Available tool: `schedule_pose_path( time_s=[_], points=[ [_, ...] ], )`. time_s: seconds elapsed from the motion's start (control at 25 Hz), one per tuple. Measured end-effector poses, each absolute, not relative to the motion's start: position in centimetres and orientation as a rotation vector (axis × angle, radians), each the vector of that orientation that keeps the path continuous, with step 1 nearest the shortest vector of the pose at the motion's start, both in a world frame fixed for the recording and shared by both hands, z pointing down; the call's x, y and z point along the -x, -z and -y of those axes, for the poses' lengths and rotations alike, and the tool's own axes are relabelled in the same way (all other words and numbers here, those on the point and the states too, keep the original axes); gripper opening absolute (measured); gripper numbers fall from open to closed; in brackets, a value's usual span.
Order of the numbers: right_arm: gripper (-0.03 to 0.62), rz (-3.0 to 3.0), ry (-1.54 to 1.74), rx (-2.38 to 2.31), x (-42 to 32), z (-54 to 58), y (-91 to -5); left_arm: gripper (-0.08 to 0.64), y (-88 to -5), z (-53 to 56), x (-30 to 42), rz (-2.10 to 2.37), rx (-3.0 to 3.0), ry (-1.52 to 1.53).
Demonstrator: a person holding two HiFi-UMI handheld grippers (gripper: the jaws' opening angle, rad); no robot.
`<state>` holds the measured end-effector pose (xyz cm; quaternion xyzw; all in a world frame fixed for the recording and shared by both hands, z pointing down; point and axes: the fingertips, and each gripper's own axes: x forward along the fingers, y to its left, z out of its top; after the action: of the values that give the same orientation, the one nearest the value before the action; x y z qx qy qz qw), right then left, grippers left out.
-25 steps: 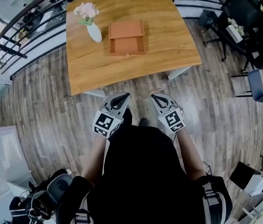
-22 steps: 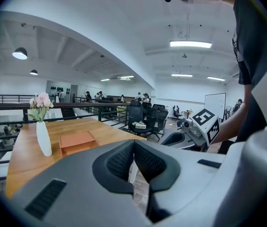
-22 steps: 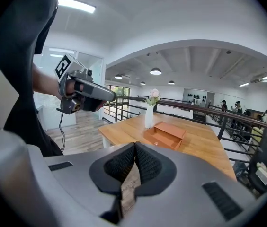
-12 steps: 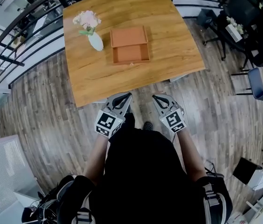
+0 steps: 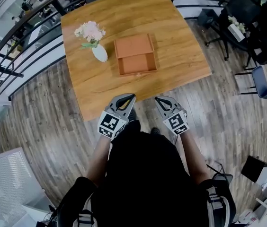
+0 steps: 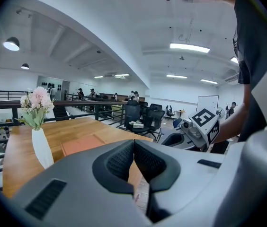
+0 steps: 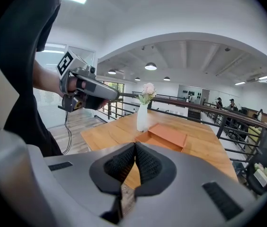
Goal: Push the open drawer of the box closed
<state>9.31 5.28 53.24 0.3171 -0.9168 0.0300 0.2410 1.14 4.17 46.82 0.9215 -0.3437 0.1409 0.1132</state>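
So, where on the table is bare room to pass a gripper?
Bare wood lies right of the box up to the table edge, and before the open drawer. Between vase and box it is tight.

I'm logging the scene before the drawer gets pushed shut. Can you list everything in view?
table: one, light wood, upper centre of the head view
box: one, orange-brown, mid-table, its drawer open toward the person
vase: one, white, holding pink flowers, left of the box, apart from it
railing: one, black, beyond the table's left side
chair: one, blue, on the floor at right
floor: grey-brown planks
left gripper: one, grey, shut, empty, by the table's near edge
right gripper: one, grey, shut, empty, beside the left
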Motion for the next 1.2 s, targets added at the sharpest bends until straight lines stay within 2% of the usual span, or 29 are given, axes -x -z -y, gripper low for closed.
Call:
schedule_pose_path(
  time_s=[1.2],
  points=[
    [0.015, 2.368, -0.14, -0.927, 1.0, 1.1, -57.5, 0.023, -49.0, 3.3, 9.8, 0.838, -2.751, -0.414]
  ],
)
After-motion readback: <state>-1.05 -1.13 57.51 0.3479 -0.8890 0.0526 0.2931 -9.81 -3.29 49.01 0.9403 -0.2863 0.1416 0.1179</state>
